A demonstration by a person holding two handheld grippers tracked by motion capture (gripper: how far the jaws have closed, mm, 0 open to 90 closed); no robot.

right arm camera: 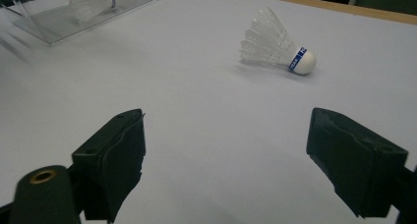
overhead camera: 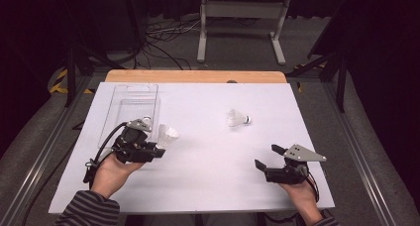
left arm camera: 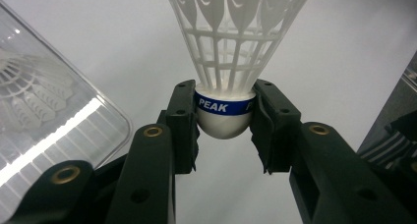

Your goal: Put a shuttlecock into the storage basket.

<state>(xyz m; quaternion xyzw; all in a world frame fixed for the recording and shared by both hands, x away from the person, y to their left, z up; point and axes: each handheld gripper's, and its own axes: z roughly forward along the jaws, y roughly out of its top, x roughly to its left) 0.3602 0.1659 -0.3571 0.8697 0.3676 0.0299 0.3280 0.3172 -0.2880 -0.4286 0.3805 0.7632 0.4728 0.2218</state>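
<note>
From the high view the left gripper [overhead camera: 157,150] holds a white shuttlecock [overhead camera: 168,135] beside the clear tray [overhead camera: 130,93], in the left gripper view its jaws clamp the cork base, and in the right gripper view the right gripper [right arm camera: 226,155] gapes empty near a second shuttlecock [right arm camera: 275,47].

"PEAK" on the held shuttlecock's [left arm camera: 231,62] blue band

Three shuttlecocks [overhead camera: 167,135] [overhead camera: 238,119] [right arm camera: 91,0], one clear plastic tray [overhead camera: 130,103], two hand-held grippers [overhead camera: 157,151] [overhead camera: 267,157], one white table [overhead camera: 208,166].
</note>
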